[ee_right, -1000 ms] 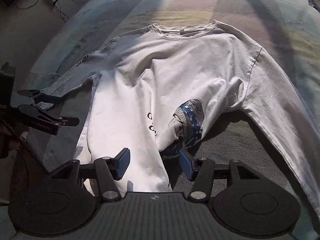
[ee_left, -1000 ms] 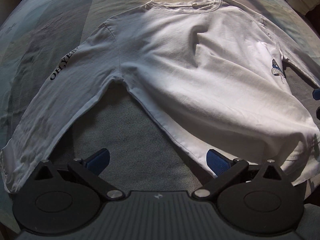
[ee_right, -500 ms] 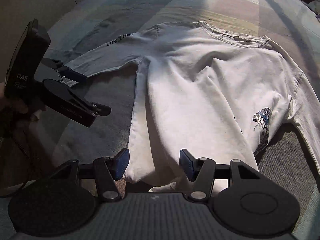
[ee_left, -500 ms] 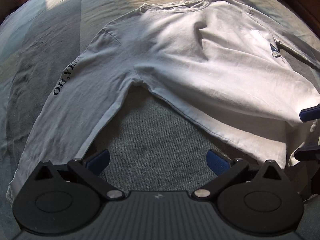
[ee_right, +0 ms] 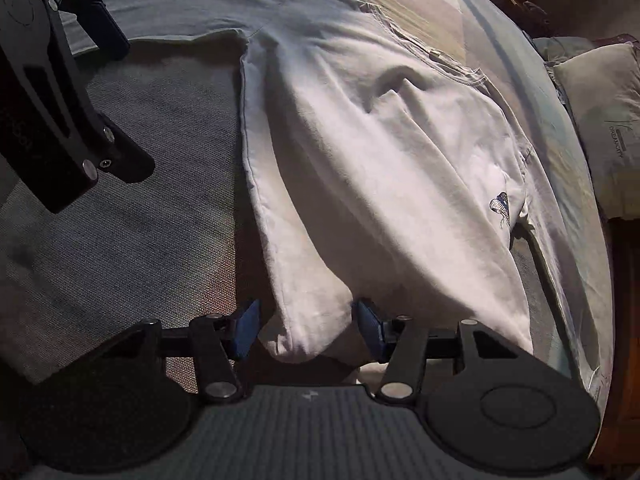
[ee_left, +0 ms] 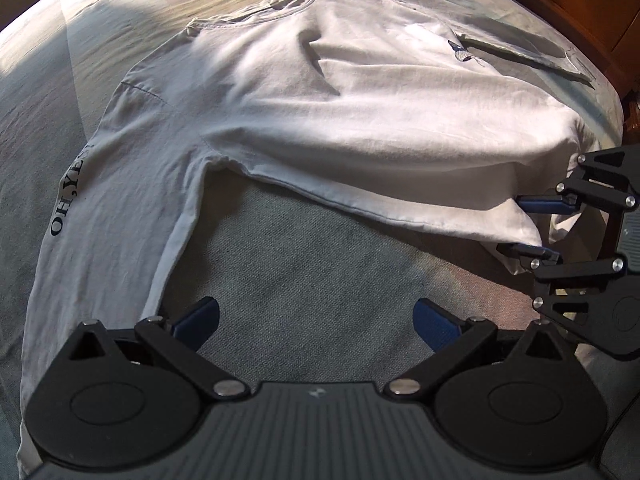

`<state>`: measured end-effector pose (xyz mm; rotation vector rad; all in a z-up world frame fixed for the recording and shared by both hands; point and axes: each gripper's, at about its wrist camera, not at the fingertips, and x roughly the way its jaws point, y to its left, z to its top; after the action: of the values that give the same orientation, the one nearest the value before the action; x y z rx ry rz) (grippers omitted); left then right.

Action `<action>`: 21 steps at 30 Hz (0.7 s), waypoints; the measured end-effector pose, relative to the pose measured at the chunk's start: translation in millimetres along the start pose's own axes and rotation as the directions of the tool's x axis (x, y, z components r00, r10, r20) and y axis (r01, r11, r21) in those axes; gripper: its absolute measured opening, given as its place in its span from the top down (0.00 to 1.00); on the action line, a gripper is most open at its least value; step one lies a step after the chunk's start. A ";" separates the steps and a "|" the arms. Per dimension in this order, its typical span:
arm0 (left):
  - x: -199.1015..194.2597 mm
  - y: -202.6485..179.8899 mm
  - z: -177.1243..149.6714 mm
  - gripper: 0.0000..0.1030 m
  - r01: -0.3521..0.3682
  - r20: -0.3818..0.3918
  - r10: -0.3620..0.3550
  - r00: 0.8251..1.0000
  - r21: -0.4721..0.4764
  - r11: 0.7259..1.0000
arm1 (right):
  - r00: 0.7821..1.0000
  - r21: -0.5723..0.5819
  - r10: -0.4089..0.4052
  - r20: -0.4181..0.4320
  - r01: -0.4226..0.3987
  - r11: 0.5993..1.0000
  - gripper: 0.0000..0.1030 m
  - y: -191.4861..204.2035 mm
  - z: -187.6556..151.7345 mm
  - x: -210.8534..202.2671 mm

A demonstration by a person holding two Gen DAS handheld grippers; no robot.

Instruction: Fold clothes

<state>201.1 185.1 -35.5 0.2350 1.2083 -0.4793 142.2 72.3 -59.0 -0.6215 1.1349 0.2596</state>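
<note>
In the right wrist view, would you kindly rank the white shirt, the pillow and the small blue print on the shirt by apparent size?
1. White shirt, by far the largest.
2. Pillow, partly cut off at the frame edge.
3. Blue print, smallest.

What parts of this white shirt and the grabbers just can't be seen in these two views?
- Left wrist view: the cuff of the lettered sleeve runs under the left gripper body.
- Right wrist view: the shirt hem corner sits between the closing jaws of the right gripper; its tip is hidden behind the gripper body.
- Both views: the small blue print is too small to make out.
- Both views: the shirt's underside is hidden by its own cloth.
</note>
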 end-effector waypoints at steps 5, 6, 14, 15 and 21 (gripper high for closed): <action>-7.0 14.2 -11.3 0.01 -0.020 -0.002 0.020 1.000 0.010 1.000 | 0.995 0.054 0.101 -0.020 -0.099 0.994 0.92 -9.6 8.0 -6.3; -10.3 17.9 -14.0 0.01 -0.026 0.000 0.026 1.000 0.011 1.000 | 0.991 0.070 0.135 -0.017 -0.133 0.989 0.92 -12.0 10.9 -10.6; -40.5 58.1 -40.2 0.01 -0.118 -0.005 0.118 0.993 -0.061 0.991 | 0.832 0.179 0.551 0.062 -0.552 0.814 0.92 3.9 49.6 -46.7; -43.5 63.5 -43.0 0.01 -0.128 -0.009 0.128 0.992 -0.079 0.989 | 0.805 0.193 0.589 0.065 -0.589 0.785 0.91 7.6 54.8 -44.7; -48.3 64.7 -45.8 0.01 -0.152 -0.019 0.151 0.988 -0.100 0.983 | 0.717 0.293 0.695 0.059 -0.677 0.675 0.76 3.8 66.9 -29.9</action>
<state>180.3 272.3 -11.2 0.2410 1.2122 -0.2842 179.0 117.8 -14.7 0.1057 1.4030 0.7113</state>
